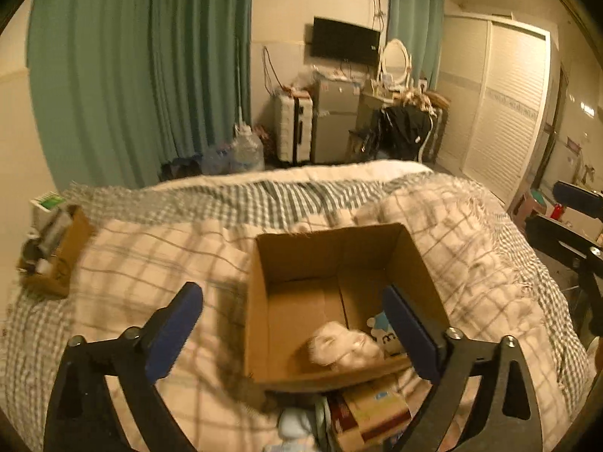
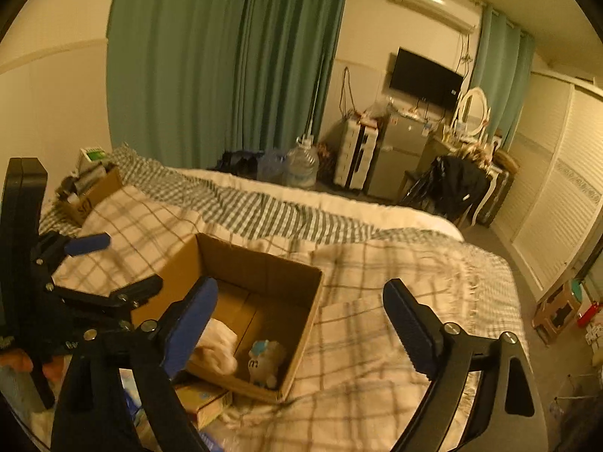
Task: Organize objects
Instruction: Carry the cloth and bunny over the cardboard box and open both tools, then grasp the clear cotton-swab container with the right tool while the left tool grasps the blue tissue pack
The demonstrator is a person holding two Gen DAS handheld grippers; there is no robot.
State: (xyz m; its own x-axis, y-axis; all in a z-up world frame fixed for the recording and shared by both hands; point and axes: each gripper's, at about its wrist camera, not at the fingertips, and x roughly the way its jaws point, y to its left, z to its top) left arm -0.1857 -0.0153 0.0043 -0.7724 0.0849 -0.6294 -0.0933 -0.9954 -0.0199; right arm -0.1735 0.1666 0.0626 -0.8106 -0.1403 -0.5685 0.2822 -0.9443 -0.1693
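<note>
The left gripper hangs with its jaws spread wide and nothing between the pads, one blue finger over the near right corner of an open cardboard box. The right gripper is likewise wide open and empty, its left finger above the box's near edge. Inside the box lie a white fluffy toy and a small white-and-blue figure. The box sits on a bed with a checked blanket. A second box, filled with items, sits at the bed's far left.

matt cardboard box on soft woven blanket.
</note>
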